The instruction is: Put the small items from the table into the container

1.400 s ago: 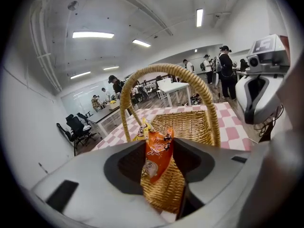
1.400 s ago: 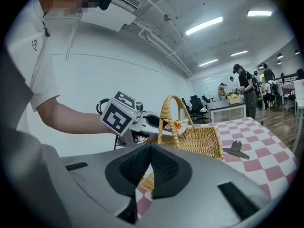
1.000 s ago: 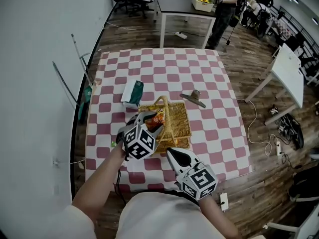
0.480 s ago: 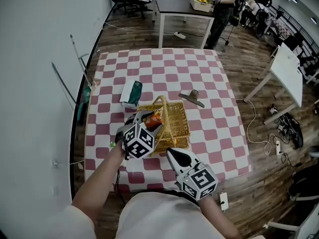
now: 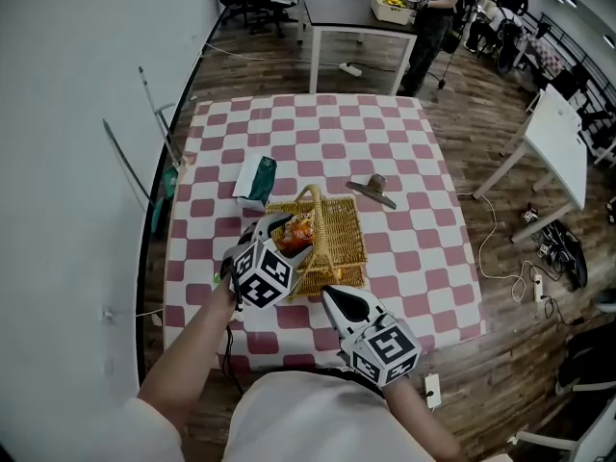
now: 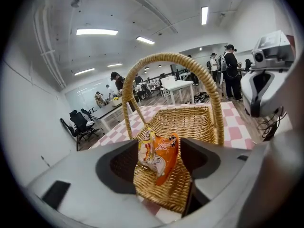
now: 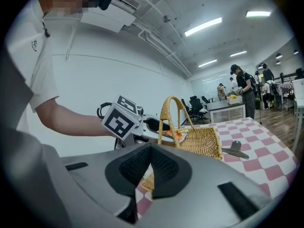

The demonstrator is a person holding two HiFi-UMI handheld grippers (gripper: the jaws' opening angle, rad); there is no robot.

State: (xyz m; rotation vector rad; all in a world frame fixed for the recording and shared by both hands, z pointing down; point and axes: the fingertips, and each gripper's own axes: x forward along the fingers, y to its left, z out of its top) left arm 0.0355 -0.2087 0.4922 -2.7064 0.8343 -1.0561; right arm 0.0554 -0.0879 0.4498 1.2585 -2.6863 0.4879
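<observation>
The orange snack packet (image 6: 158, 152) stood on edge just inside the near rim of the wicker basket (image 6: 194, 122), between the jaws of our left gripper (image 6: 159, 163). Those jaws were opening, spread nearly as wide as they go. The right pad was clear of the packet, while the left pad looked very close to it, and we could not tell whether they touched.

We judged the main risk to be the packet's place. Upright and so near the rim, it could tip back over the edge onto the checked tablecloth (image 5: 318, 123) if a pad brushed or dragged it as we drew away. A wide jaw could also snag the rim or the arched handle (image 6: 216, 99) and shove the light basket.

Our right gripper (image 7: 148, 167) waited near the table's edge, jaws together on nothing. A green-and-white packet (image 5: 256, 180) and a grey metal piece (image 5: 372, 189) lay outside the basket.
</observation>
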